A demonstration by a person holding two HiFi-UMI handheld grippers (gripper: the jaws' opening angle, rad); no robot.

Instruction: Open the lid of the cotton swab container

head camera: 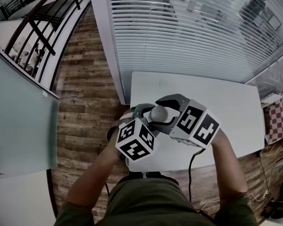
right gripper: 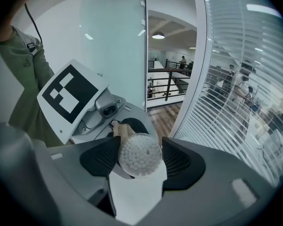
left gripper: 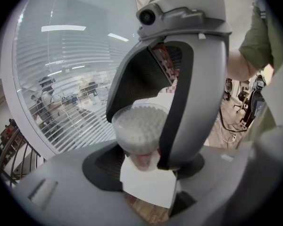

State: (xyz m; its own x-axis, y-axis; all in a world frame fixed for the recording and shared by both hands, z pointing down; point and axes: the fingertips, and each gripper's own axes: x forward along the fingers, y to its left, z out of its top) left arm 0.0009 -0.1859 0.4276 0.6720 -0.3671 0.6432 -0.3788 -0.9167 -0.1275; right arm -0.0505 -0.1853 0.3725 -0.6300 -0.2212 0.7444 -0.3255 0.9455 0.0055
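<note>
Marker cube (head camera: 136,139) — swab container (head camera: 158,113) half-hidden

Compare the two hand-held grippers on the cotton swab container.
The left hand-held gripper grips the cotton swab container by its base; the right hand-held gripper only flanks its top, jaws wide. The right faces the round top end-on; the left sees it from the side. Both have it between their jaws.
</note>
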